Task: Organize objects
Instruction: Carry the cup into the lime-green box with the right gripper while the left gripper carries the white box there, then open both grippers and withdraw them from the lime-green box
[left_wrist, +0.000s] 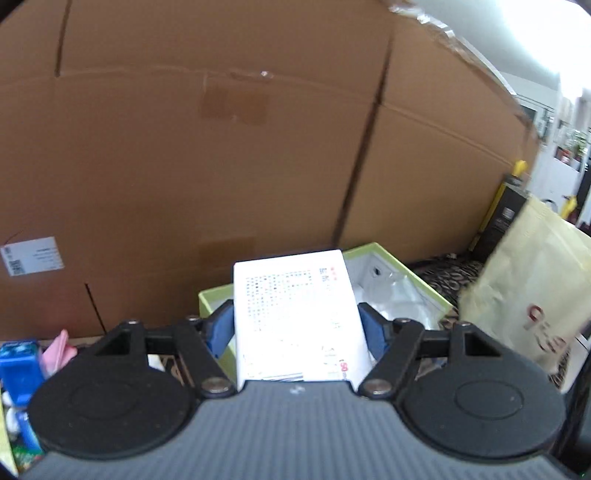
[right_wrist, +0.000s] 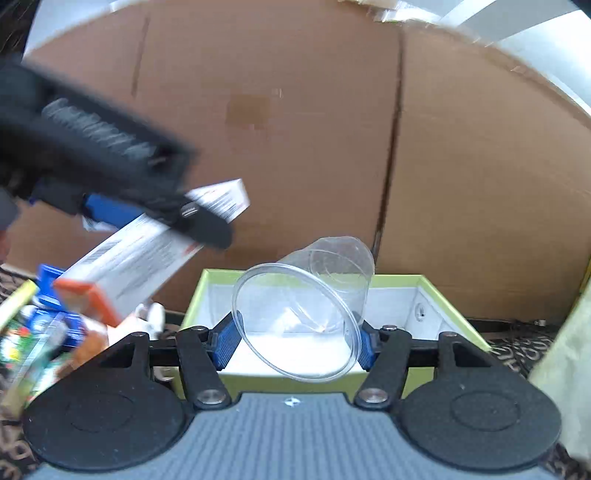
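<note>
left wrist cam: sits right behind the left gripper (left_wrist: 295, 328), looking forward along its fingers and slightly down, super close to the white box (left_wrist: 295, 317) filling the gap between them.
right wrist cam: same deal behind the right gripper (right_wrist: 295, 341), facing forward and a bit down, with the clear cup (right_wrist: 306, 314) right up against the lens.
shared stuff: both look at the green tray (left_wrist: 406, 262) (right_wrist: 447, 306) just ahead and the big cardboard wall (left_wrist: 221, 147) (right_wrist: 295, 129) close behind it.
cross view: the right cam catches the left gripper (right_wrist: 110, 206) from the side, upper left, blurry.
</note>
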